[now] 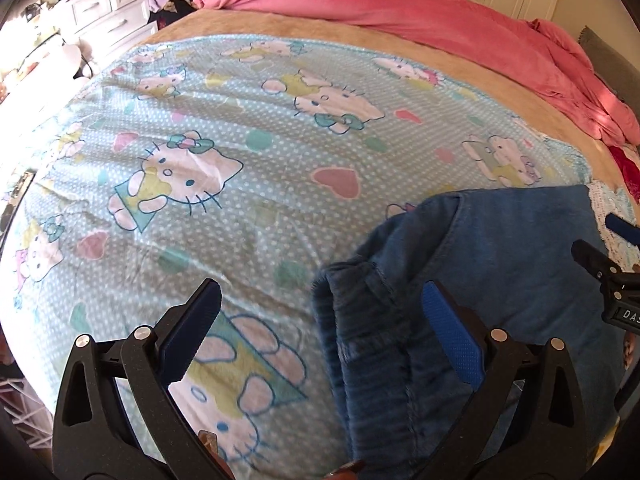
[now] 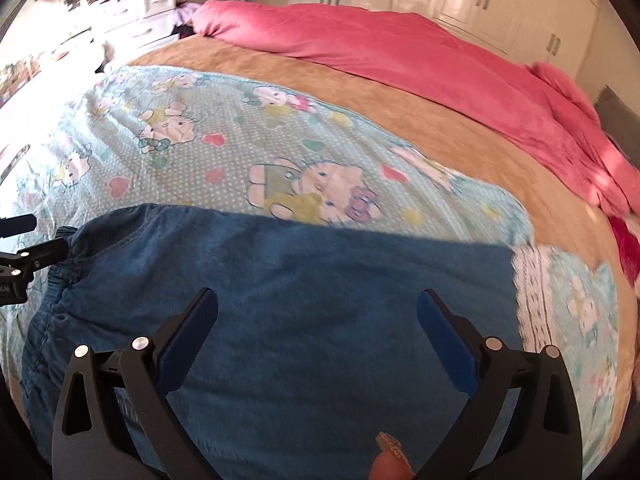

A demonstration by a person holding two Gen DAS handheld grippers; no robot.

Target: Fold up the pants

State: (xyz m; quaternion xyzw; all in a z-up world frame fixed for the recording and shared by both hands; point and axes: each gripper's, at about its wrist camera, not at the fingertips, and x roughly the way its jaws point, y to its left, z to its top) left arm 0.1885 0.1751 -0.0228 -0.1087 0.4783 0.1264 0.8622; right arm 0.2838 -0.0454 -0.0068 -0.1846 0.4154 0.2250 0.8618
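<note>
The left gripper (image 1: 322, 308) was held with its jaws spread wide, nothing pinched between them, its blue-padded right finger (image 1: 450, 336) poised over the elastic waistband end of the blue denim pants (image 1: 480, 248). The right gripper (image 2: 318, 312) was likewise spread apart and empty, hovering above the broad middle of the pants (image 2: 300, 280). A fingertip with a glittery nail (image 2: 390, 450) was seen at the bottom edge of the right wrist view. The pants were laid flat on a light blue cartoon-cat sheet (image 1: 240, 128), with the waistband towards the left gripper. Under the sheet a tan blanket (image 2: 400, 92) was spread, and beyond it a pink duvet (image 1: 400, 8) was bunched. White drawers (image 1: 104, 12) were seen beside the bed.
</note>
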